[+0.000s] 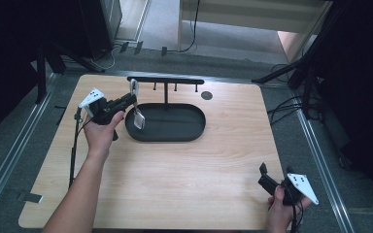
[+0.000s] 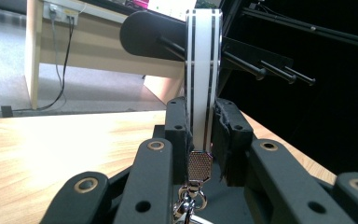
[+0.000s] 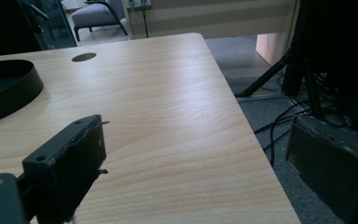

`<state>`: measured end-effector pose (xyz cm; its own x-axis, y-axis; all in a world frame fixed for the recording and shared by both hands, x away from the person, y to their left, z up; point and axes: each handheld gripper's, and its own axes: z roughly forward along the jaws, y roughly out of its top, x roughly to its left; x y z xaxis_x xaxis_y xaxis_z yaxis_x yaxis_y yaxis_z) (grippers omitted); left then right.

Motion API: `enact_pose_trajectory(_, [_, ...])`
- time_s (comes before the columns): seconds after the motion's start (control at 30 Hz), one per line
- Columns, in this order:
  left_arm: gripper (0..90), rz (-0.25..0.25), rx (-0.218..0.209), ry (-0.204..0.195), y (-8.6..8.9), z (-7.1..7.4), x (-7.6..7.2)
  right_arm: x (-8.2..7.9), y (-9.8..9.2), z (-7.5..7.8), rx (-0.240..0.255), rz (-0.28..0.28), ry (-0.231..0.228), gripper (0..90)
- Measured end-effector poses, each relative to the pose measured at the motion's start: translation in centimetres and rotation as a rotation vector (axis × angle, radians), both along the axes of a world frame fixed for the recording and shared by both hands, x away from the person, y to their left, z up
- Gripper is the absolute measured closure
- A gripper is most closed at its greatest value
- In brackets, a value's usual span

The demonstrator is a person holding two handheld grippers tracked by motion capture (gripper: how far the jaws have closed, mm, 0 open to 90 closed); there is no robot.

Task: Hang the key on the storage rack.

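Observation:
A white strap with two black stripes (image 2: 203, 70) stands upright between the jaws of my left gripper (image 2: 204, 126), which is shut on it. A silver mesh clasp (image 2: 199, 166) hangs from the strap's lower end. In the high view the left gripper (image 1: 132, 99) holds the strap's loop (image 1: 134, 86) just below the left end of a black peg rack (image 1: 166, 80), and a pale tag (image 1: 139, 120) dangles over the rack's oval tray (image 1: 184, 133). The rack's pegs (image 2: 261, 71) point out behind the strap. My right gripper (image 1: 276, 170) is open near the table's front right corner, holding nothing.
The wooden table (image 1: 184, 179) has a round dark hole (image 1: 206, 95) right of the rack. In the right gripper view the tray's rim (image 3: 25, 88) lies far left, and the table's right edge (image 3: 242, 121) drops to a floor with cables (image 3: 279, 126) and stand legs.

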<state>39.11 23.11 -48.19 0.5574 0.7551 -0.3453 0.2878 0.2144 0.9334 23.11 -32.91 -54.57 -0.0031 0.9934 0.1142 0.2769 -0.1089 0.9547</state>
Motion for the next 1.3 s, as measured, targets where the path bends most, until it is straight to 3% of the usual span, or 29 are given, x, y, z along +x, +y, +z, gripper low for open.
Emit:
enact_pose_trajectory(0.2, [76.2,0.028,-0.008,0.015,0.1,-0.2,0.3,0.0,0.0,0.0,0.0,0.001,0.0,4.4])
enact_pose_trajectory(0.3, [75.9,0.068,0.009,0.042,0.0,-0.3,0.4,0.0,0.0,0.0,0.002,0.002,0.001,4.4])
enact_pose_trajectory(0.53, [74.0,0.096,0.048,0.054,-0.4,-0.3,0.4,0.0,0.0,0.0,0.001,0.001,0.002,4.4])
enact_pose_trajectory(0.67, [63.9,0.115,0.079,0.035,-0.4,-0.3,0.4,0.0,0.0,0.0,0.001,0.001,0.001,4.5])
enact_pose_trajectory(0.73, [58.1,0.165,0.078,-0.002,-0.1,0.0,0.2,0.0,0.0,0.0,0.0,0.001,0.002,4.5])
enact_pose_trajectory(0.87, [57.3,0.162,0.061,0.01,0.1,0.1,-0.2,0.0,0.0,0.0,-0.001,0.002,0.003,4.5])
enact_pose_trajectory(0.97, [55.7,0.182,0.08,-0.013,0.5,0.1,-1.0,0.0,0.0,0.0,0.0,0.002,0.002,4.5])
enact_pose_trajectory(1.0, [52.2,0.189,0.086,-0.009,0.7,0.1,-1.3,0.0,0.0,0.0,-0.001,0.002,0.002,4.6])
enact_pose_trajectory(1.03, [47.5,0.157,0.041,0.017,1.2,0.1,-1.8,0.0,0.1,0.0,0.002,0.001,0.003,4.6])
enact_pose_trajectory(1.07, [44.4,0.156,0.034,0.017,1.4,0.1,-2.1,0.0,0.0,0.0,0.0,0.002,0.001,4.6])
enact_pose_trajectory(1.13, [31.5,0.169,0.041,0.008,1.7,0.2,-2.5,0.0,0.1,0.0,0.003,0.001,0.003,4.6])
enact_pose_trajectory(1.23, [12.2,0.219,0.081,0.035,2.7,0.8,-3.9,0.0,0.1,0.0,-0.003,0.0,0.006,4.6])
enact_pose_trajectory(1.3, [11.2,0.22,0.075,0.037,3.0,0.9,-4.2,0.0,0.1,0.0,-0.005,0.001,0.006,4.6])
